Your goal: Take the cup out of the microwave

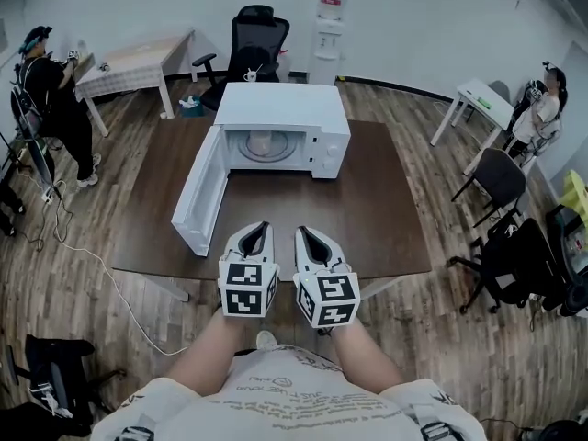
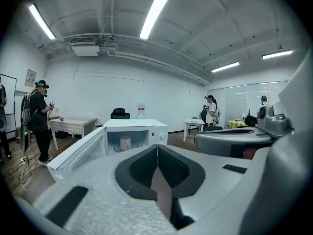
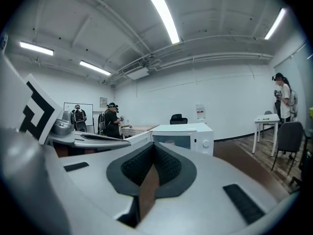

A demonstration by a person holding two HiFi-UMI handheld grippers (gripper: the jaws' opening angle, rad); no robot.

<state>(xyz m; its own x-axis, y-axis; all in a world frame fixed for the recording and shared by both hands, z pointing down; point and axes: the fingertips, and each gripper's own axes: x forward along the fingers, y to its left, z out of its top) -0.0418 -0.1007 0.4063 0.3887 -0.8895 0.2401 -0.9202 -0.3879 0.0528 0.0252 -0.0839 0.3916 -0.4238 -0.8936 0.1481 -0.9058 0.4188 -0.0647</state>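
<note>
A white microwave (image 1: pixel 280 127) stands at the back of a brown table (image 1: pixel 386 219), its door (image 1: pixel 197 197) swung open to the left. A pale pink cup (image 1: pixel 261 141) sits upright inside the cavity; it also shows in the left gripper view as the cup (image 2: pixel 125 143). My left gripper (image 1: pixel 256 227) and right gripper (image 1: pixel 309 231) hover side by side over the table's near edge, well short of the microwave. Both are shut with nothing between their jaws. In the right gripper view the microwave (image 3: pixel 183 136) is ahead and the cup (image 3: pixel 169 143) barely shows.
A black office chair (image 1: pixel 254 39) stands behind the microwave. One person (image 1: pixel 50 99) is at a table on the far left, another person (image 1: pixel 542 108) by a white table (image 1: pixel 482 104) on the right. Dark chairs (image 1: pixel 501 182) sit right of the brown table. A cable (image 1: pixel 101 269) trails across the floor.
</note>
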